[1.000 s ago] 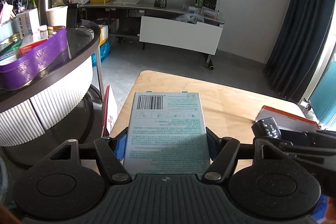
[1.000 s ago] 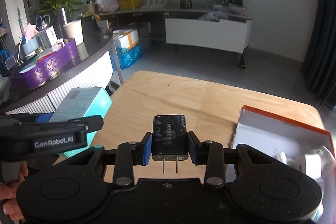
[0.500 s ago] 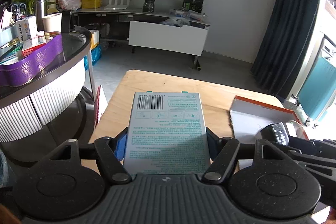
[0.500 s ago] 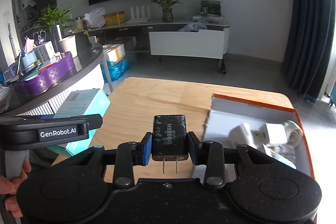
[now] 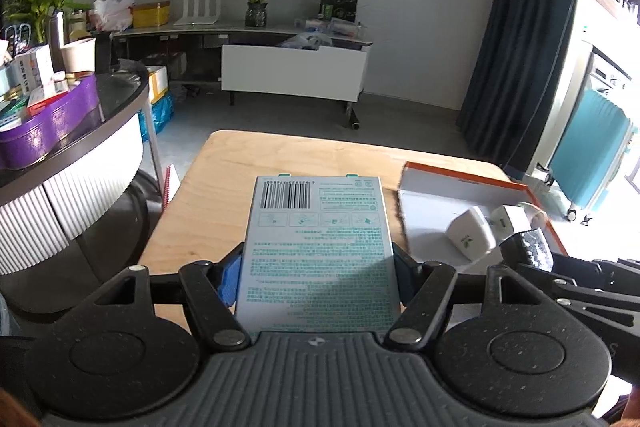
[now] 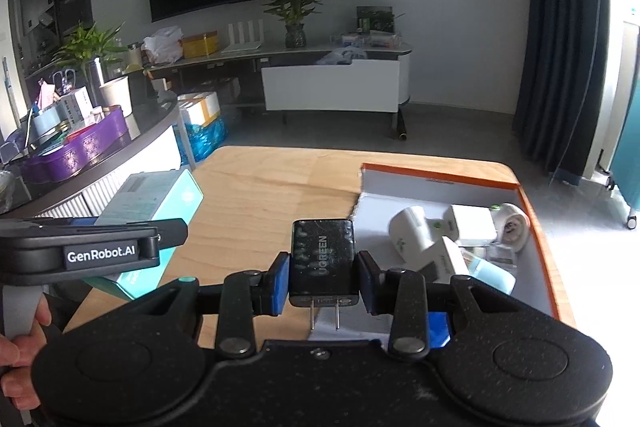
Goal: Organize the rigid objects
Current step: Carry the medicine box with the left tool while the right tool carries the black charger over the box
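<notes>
While my right gripper (image 6: 322, 269) grasps the black UGREEN charger (image 6: 322, 259) beside the orange-rimmed box (image 6: 536, 223) and my left gripper (image 5: 318, 267) clenches the teal carton (image 5: 318, 247) above the tabletop (image 6: 260, 195), early release risks missing the box.

"UGREEN" printed lengthwise on black charger (image 6: 322, 259); "GenRobot.AI" in white on side of left gripper (image 6: 102, 254); barcode on teal box (image 5: 318, 247), finer print unreadable.

The left gripper (image 5: 318, 275) clamps a teal-printed box (image 5: 318, 247) between its jaws, barcode end forward, above the wooden tabletop (image 5: 280, 163). To the right lies an orange-rimmed tray (image 5: 460, 183) holding white adapters (image 5: 470, 239); the right gripper (image 5: 532, 251) carries a black charger (image 5: 526, 247) beside it
</notes>
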`<state>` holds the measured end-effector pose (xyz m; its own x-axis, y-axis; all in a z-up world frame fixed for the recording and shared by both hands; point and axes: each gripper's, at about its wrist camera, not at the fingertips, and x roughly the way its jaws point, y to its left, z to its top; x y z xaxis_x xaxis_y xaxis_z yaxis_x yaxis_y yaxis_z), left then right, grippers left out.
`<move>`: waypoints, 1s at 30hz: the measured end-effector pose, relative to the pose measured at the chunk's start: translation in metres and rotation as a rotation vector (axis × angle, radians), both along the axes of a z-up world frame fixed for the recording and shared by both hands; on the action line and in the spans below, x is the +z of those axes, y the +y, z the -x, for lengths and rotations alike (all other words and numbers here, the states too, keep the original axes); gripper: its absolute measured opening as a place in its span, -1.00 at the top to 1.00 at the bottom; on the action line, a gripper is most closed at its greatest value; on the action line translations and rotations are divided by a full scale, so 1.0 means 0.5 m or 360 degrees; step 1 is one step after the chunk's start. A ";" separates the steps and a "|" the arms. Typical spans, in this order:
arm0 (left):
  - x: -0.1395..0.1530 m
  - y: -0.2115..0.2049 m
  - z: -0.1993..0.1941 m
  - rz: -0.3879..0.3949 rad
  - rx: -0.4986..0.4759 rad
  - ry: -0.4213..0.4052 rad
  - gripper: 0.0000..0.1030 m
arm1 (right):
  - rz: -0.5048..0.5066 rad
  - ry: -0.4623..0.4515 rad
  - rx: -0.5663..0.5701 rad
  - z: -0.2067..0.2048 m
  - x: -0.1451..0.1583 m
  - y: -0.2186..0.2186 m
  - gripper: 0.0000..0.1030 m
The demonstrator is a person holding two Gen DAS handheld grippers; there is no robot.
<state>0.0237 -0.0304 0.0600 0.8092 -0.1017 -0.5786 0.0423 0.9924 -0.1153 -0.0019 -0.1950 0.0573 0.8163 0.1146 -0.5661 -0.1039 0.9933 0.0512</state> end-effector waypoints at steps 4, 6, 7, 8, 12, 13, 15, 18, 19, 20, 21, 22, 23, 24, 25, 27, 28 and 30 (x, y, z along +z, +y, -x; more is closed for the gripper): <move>0.003 -0.016 0.008 -0.0003 -0.0038 -0.0010 -0.38 | -0.0003 -0.0028 -0.0041 0.016 0.007 -0.022 0.16; 0.005 -0.025 0.011 -0.0006 -0.0050 -0.0019 -0.38 | 0.0000 -0.0040 -0.0061 0.022 0.010 -0.034 0.16; 0.005 -0.031 0.012 -0.0004 -0.0057 -0.0021 -0.38 | 0.0008 -0.0047 -0.0071 0.026 0.011 -0.038 0.16; 0.005 -0.037 0.014 -0.0003 -0.0068 -0.0022 -0.38 | 0.0008 -0.0052 -0.0079 0.030 0.010 -0.042 0.16; 0.005 -0.056 0.021 0.0006 -0.0103 -0.0022 -0.38 | -0.0006 -0.0075 -0.0120 0.046 0.013 -0.064 0.16; 0.005 -0.061 0.021 0.0006 -0.0114 -0.0019 -0.38 | -0.0010 -0.0081 -0.0131 0.049 0.015 -0.069 0.16; 0.005 -0.071 0.022 0.0006 -0.0134 -0.0016 -0.38 | -0.0011 -0.0094 -0.0152 0.058 0.018 -0.079 0.16; 0.006 -0.086 0.024 0.0004 -0.0168 -0.0019 -0.38 | -0.0021 -0.0110 -0.0189 0.068 0.023 -0.094 0.16; 0.007 -0.090 0.024 0.0007 -0.0177 -0.0020 -0.38 | -0.0019 -0.0118 -0.0204 0.073 0.024 -0.099 0.16; 0.007 -0.095 0.024 0.0006 -0.0185 -0.0021 -0.38 | -0.0017 -0.0125 -0.0220 0.077 0.025 -0.104 0.16; 0.009 -0.099 0.025 0.0007 -0.0197 -0.0024 -0.38 | -0.0017 -0.0129 -0.0233 0.080 0.026 -0.110 0.16; 0.010 -0.104 0.026 0.0010 -0.0208 -0.0028 -0.38 | -0.0023 -0.0132 -0.0247 0.084 0.027 -0.116 0.16; 0.011 -0.110 0.027 0.0011 -0.0220 -0.0031 -0.38 | -0.0025 -0.0135 -0.0258 0.087 0.027 -0.121 0.16; 0.012 -0.115 0.029 0.0013 -0.0234 -0.0034 -0.38 | -0.0025 -0.0140 -0.0271 0.090 0.027 -0.127 0.16; 0.012 -0.121 0.028 0.0011 -0.0245 -0.0036 -0.38 | -0.0025 -0.0143 -0.0283 0.094 0.028 -0.132 0.16; 0.012 -0.131 0.030 0.0012 -0.0264 -0.0044 -0.38 | -0.0027 -0.0153 -0.0304 0.102 0.029 -0.141 0.16; 0.013 -0.136 0.031 0.0008 -0.0276 -0.0048 -0.38 | -0.0025 -0.0156 -0.0314 0.105 0.029 -0.145 0.16; 0.013 -0.148 0.030 0.0004 -0.0299 -0.0051 -0.38 | -0.0025 -0.0164 -0.0336 0.111 0.030 -0.153 0.16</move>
<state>0.0085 -0.1044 0.0664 0.7938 -0.2542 -0.5525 0.2308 0.9664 -0.1131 -0.0573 -0.2716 0.0722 0.8765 -0.0566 -0.4780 0.1004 0.9927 0.0666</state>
